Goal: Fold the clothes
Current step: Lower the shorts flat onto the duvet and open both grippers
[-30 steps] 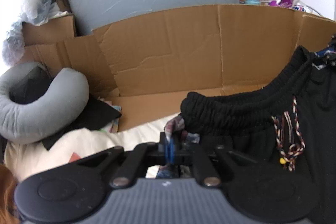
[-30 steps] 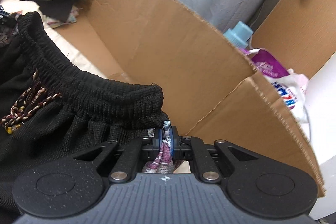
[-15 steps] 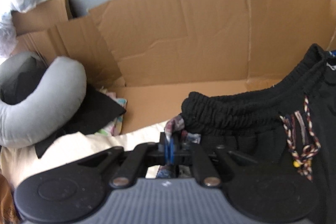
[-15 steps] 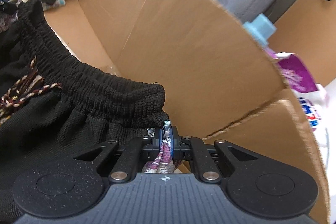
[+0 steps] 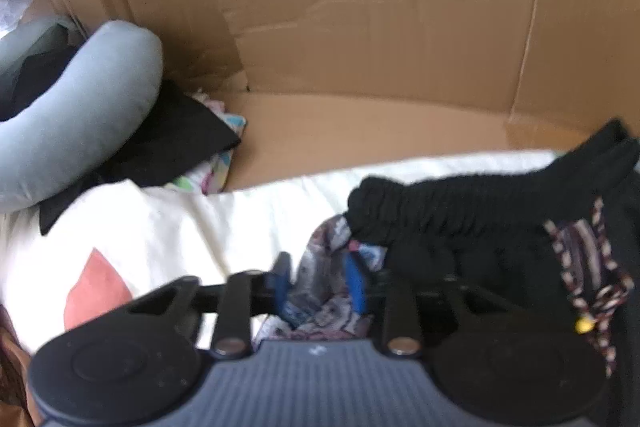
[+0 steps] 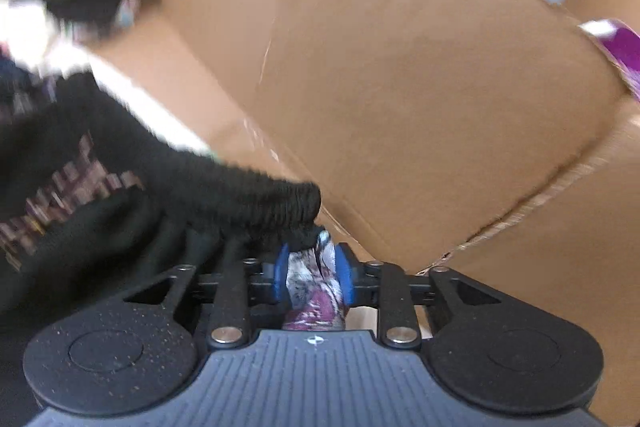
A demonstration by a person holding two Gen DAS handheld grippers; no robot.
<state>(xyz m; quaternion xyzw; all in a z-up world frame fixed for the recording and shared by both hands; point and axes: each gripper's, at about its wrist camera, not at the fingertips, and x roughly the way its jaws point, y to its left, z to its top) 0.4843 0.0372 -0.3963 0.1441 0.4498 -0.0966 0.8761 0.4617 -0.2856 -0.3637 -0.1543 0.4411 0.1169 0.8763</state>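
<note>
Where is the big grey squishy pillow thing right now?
In the left wrist view, the grey neck pillow lies at the far left, resting on dark cloth in front of the cardboard box wall. In the right wrist view it shows blurred at top left.

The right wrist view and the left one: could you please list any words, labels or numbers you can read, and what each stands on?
No text can be read in either view.
purple package: only a blurred edge shows; no print can be made out.
cardboard box: plain, no lettering visible.
black shorts: no label visible.
</note>
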